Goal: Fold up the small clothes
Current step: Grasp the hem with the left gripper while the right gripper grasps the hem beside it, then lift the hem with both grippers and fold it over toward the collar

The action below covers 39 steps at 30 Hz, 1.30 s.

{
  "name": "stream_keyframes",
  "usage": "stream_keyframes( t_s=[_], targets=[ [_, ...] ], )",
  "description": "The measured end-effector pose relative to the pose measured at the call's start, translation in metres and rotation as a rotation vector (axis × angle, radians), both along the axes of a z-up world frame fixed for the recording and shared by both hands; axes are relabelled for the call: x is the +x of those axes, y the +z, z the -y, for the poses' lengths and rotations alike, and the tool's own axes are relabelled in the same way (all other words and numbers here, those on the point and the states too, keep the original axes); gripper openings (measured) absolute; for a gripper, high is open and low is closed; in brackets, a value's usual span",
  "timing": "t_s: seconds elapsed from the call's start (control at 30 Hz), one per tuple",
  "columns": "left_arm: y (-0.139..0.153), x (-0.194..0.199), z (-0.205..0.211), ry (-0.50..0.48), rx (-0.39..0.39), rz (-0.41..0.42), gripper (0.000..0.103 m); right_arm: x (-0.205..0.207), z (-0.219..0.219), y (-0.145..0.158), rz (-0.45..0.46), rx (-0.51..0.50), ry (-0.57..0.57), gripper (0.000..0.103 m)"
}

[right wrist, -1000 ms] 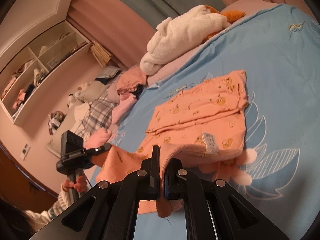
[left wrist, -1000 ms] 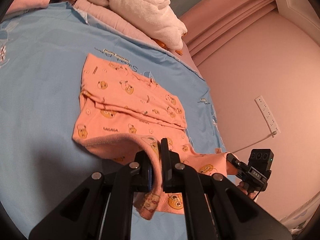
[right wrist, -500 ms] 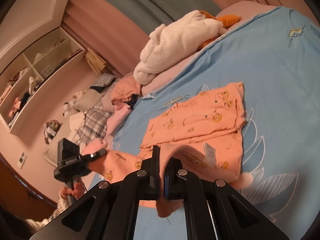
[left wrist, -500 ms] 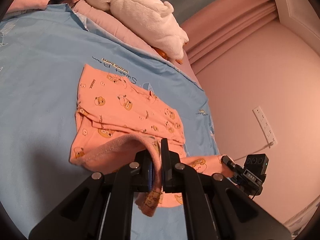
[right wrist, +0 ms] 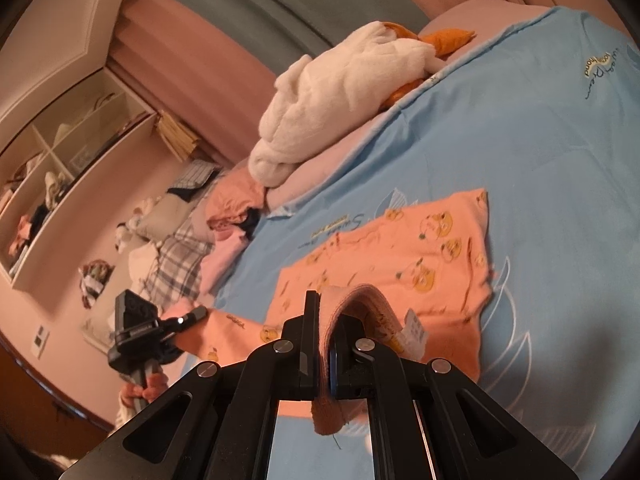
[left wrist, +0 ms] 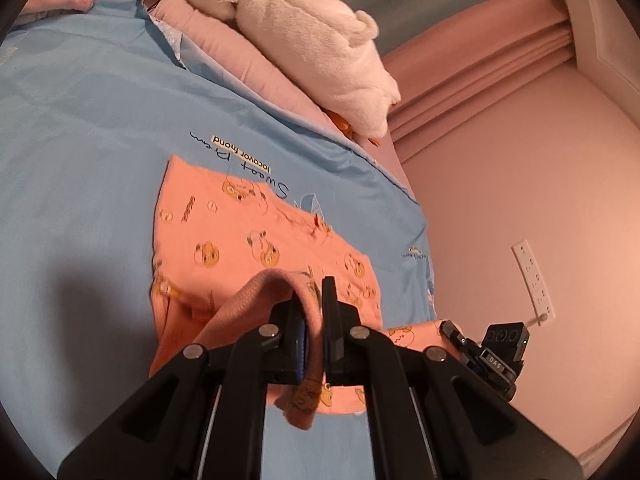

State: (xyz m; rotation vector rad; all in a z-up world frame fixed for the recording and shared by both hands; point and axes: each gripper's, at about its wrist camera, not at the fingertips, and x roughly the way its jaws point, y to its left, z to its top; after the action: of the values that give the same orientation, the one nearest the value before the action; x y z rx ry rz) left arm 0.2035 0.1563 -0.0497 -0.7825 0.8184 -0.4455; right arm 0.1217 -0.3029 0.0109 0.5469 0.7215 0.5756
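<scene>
A small orange garment with yellow bear prints (left wrist: 248, 240) lies on the blue bedsheet (left wrist: 80, 140); it also shows in the right wrist view (right wrist: 420, 256). My left gripper (left wrist: 314, 320) is shut on the garment's near hem and holds it lifted over the flat part. My right gripper (right wrist: 328, 332) is shut on the hem's other corner, beside a white care label (right wrist: 414, 330). Each view shows the other gripper at the side: the right gripper (left wrist: 452, 327) and the left gripper (right wrist: 198, 314), both pinching orange cloth.
A white plush blanket (left wrist: 304, 32) lies on pink pillows (left wrist: 240, 64) at the head of the bed. More clothes (right wrist: 232, 208) are piled beside it. A pink wall with a power strip (left wrist: 534, 276) is to the right. Open shelves (right wrist: 60, 168) are on the left.
Both grippers have carried the lifted hem forward over the flat part of the garment, toward the far edge. The fold now covers more of the lower half.
</scene>
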Motion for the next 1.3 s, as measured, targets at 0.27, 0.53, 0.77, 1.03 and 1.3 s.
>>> stream_keyframes(
  t_s=[0.27,0.53,0.77,1.03,1.3],
  targets=[
    [-0.02,0.059,-0.003,0.032,0.013,-0.078,0.003,0.059,0.007,-0.014,-0.06,0.006,-0.045,0.006],
    [-0.06,0.093,-0.007,0.049,0.025,-0.178,0.003,0.107,0.015,-0.051,-0.171,-0.04,-0.091,0.006],
    [-0.074,0.089,-0.003,-0.034,-0.001,-0.225,0.008,0.112,0.022,-0.071,-0.272,-0.026,-0.06,0.006],
    [-0.068,0.078,0.001,-0.132,0.056,-0.23,0.007,0.094,0.015,-0.062,-0.29,-0.099,0.066,0.007],
    [-0.095,0.108,-0.039,0.194,-0.4,-0.304,0.003,0.118,0.011,-0.056,-0.303,0.001,0.083,0.006]
  ],
)
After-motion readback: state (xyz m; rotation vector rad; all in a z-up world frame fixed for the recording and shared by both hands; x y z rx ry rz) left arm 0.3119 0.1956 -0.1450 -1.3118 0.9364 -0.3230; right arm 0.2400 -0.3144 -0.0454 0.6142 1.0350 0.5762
